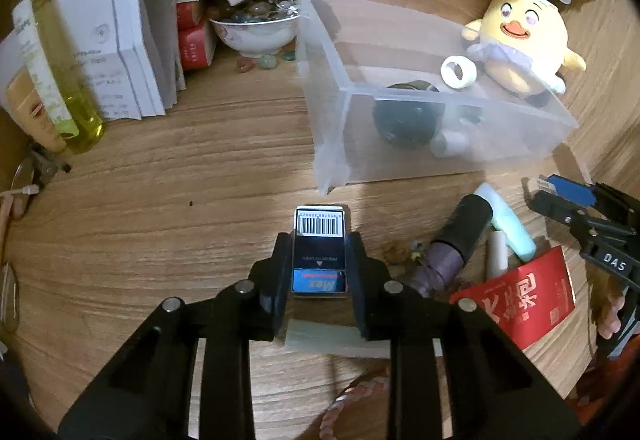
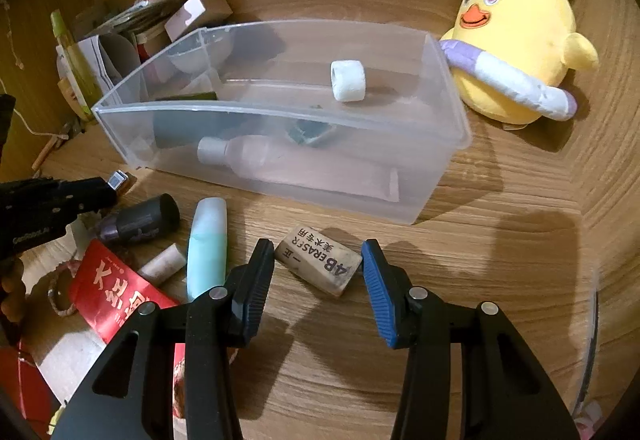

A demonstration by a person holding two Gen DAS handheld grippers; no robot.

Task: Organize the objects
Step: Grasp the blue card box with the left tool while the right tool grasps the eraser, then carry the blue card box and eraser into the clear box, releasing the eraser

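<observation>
In the left wrist view my left gripper (image 1: 318,240) is shut on a small black box (image 1: 319,226) with a barcode label, which rests on the wooden table. In the right wrist view my right gripper (image 2: 318,246) is shut on a worn beige eraser (image 2: 320,260) printed "4B ERASER"; its fingertips touch the eraser's two ends, and the eraser lies on the table. Just beyond both stands a clear plastic bin (image 2: 280,111) holding a white tape roll (image 2: 348,79), a pink tube (image 2: 300,167) and dark items. The left gripper and its box (image 2: 117,179) show at the left edge there.
A dark purple bottle (image 2: 140,220), a mint tube (image 2: 206,248), a small white stick (image 2: 162,264) and a red packet (image 2: 112,288) lie left of the eraser. A yellow plush chick (image 2: 516,51) sits right of the bin. A bowl of stones (image 1: 256,31), papers (image 1: 120,51) and a yellow bottle (image 1: 60,79) crowd the far left.
</observation>
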